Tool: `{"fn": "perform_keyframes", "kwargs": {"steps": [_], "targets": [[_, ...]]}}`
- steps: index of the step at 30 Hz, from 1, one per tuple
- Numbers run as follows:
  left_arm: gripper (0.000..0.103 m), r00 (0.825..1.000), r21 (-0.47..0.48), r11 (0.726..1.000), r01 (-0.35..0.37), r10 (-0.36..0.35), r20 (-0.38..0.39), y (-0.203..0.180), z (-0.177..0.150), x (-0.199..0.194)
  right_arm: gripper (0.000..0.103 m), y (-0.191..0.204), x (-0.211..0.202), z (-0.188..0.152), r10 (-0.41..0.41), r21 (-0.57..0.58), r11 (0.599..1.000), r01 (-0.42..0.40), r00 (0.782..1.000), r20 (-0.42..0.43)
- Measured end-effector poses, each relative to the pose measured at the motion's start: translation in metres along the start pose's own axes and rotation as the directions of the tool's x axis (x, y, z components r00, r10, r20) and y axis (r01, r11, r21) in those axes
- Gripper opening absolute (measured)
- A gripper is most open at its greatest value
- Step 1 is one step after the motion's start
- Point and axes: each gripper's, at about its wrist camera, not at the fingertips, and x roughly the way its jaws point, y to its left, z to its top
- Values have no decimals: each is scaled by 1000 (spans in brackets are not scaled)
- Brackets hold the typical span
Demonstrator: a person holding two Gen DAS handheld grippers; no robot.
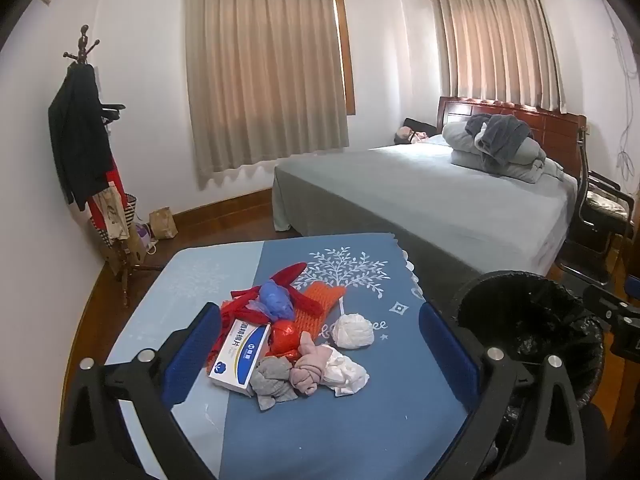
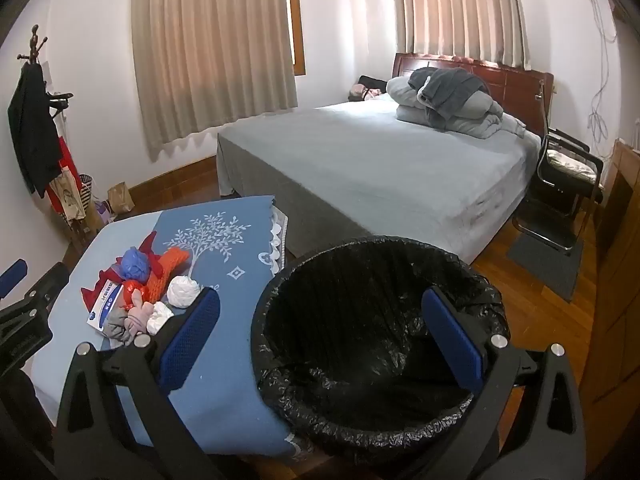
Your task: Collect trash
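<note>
Just 2 tissue wads (image 1: 352,330), 1 bin (image 2: 380,340).

Right gripper (image 2: 320,332) fingers spread over black-lined bin (image 2: 380,344); trash pile (image 2: 140,296) left.

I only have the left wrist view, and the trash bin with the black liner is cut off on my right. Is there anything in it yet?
Observer: No. The right wrist view looks straight into the round bin with the black plastic liner, and only bare liner shows inside.
Operator: Where is the right gripper, and is it holding anything?
Observer: The right gripper is over the bin's opening. Its blue-padded fingers are spread wide with nothing between them.
Operator: Is anything on the floor past the bin?
Observer: A dark grey floor mat lies on the wooden floor in front of the black metal-framed chair beside the bed.
</note>
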Motion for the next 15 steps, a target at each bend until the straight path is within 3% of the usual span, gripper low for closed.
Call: {"fn": "perform_keyframes", "kwargs": {"steps": [15], "targets": [[97, 1000, -3, 1000, -2, 2, 0, 0, 0, 0, 98, 2, 1, 0, -4, -3, 1000, 4, 1000, 0]]}}
